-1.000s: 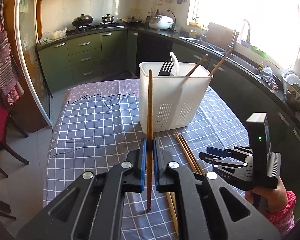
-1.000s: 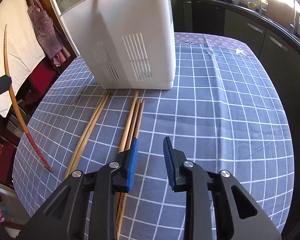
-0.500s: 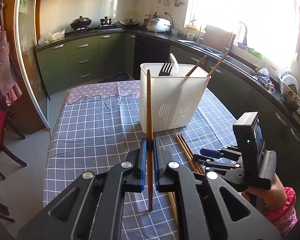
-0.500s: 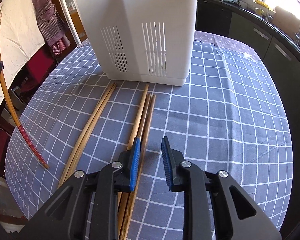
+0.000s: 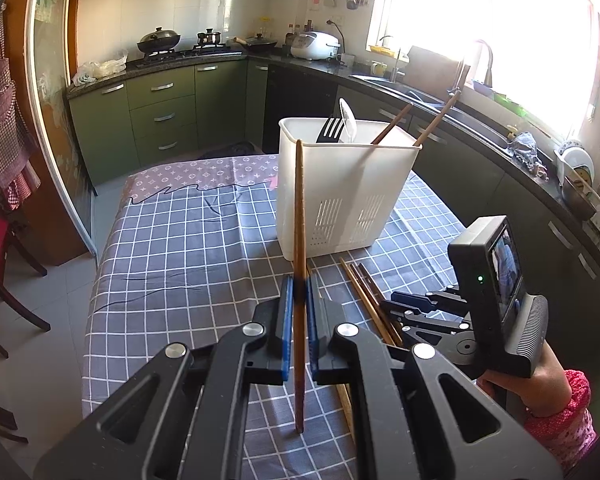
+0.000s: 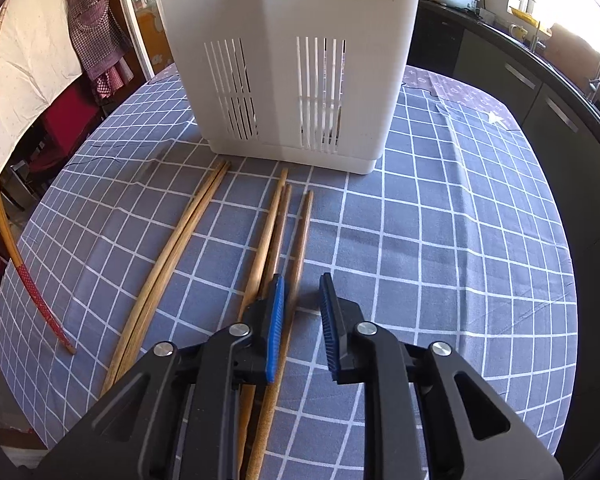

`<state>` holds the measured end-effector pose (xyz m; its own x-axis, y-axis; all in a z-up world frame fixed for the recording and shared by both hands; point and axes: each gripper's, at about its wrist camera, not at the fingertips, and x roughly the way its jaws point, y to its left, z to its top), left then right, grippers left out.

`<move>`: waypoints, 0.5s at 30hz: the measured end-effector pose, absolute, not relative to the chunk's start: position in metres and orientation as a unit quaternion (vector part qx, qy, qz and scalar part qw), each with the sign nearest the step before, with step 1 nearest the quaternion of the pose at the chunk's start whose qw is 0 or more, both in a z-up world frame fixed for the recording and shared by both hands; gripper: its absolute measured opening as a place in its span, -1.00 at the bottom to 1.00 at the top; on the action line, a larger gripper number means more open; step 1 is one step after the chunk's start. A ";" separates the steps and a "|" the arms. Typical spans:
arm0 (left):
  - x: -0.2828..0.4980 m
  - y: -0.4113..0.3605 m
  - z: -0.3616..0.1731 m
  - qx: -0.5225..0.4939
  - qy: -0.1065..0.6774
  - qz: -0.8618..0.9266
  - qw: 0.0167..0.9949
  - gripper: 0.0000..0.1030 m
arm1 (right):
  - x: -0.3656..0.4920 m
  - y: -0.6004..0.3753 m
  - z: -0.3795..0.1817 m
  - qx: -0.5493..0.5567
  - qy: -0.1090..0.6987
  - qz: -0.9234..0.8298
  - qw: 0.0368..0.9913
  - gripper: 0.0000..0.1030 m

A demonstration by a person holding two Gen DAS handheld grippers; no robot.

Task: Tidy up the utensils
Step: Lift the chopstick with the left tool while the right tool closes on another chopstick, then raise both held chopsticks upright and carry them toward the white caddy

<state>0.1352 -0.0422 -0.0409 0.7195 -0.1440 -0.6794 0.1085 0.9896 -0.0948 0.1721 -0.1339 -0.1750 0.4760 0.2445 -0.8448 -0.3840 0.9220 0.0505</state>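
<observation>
5 wooden chopsticks (image 6: 278,236) before white caddy (image 6: 296,60)

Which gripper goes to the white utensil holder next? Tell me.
Left. The left gripper already clamps a chopstick upright before the white utensil holder; the right gripper, jaws just closing, grips none of the loose chopsticks yet.

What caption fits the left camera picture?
Left gripper grips a chopstick upright before the white utensil holder.

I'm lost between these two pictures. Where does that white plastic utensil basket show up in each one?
Left wrist view: the white basket stands upper middle, behind the upright chopstick.
Right wrist view: the basket fills the top centre, slotted wall facing the camera.
Shared landmark: the loose chopsticks lying on the checked tablecloth just in front of the basket.
</observation>
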 end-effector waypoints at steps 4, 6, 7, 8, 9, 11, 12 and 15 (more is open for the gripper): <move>0.135 -0.042 -0.041 -0.024 0.368 -0.069 0.927 -0.87 | 0.174 -0.134 -0.175 -0.066 0.480 0.188 0.854 -0.87; 0.135 -0.042 -0.041 -0.024 0.368 -0.068 0.927 -0.87 | 0.172 -0.140 -0.170 -0.055 0.475 0.188 0.858 -0.87; 0.135 -0.043 -0.041 -0.023 0.368 -0.068 0.927 -0.87 | 0.171 -0.143 -0.165 -0.049 0.470 0.189 0.861 -0.87; 0.135 -0.042 -0.041 -0.023 0.368 -0.068 0.927 -0.87 | 0.169 -0.147 -0.160 -0.040 0.464 0.192 0.864 -0.87; 0.135 -0.041 -0.041 -0.023 0.368 -0.067 0.927 -0.87 | 0.167 -0.151 -0.152 -0.032 0.456 0.195 0.868 -0.87; 0.135 -0.040 -0.039 -0.022 0.366 -0.066 0.928 -0.87 | 0.161 -0.159 -0.136 -0.019 0.439 0.201 0.876 -0.87; 0.134 -0.040 -0.038 -0.023 0.365 -0.066 0.928 -0.87 | 0.158 -0.163 -0.126 -0.012 0.428 0.204 0.880 -0.87; 0.132 -0.040 -0.034 -0.022 0.361 -0.067 0.930 -0.87 | 0.145 -0.175 -0.097 0.002 0.394 0.212 0.894 -0.87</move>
<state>0.1317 -0.0398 -0.0337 0.7302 -0.1411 -0.6685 0.1088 0.9900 -0.0902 0.1453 -0.1752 -0.0973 0.5997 0.3818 -0.7033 -0.3782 0.9097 0.1714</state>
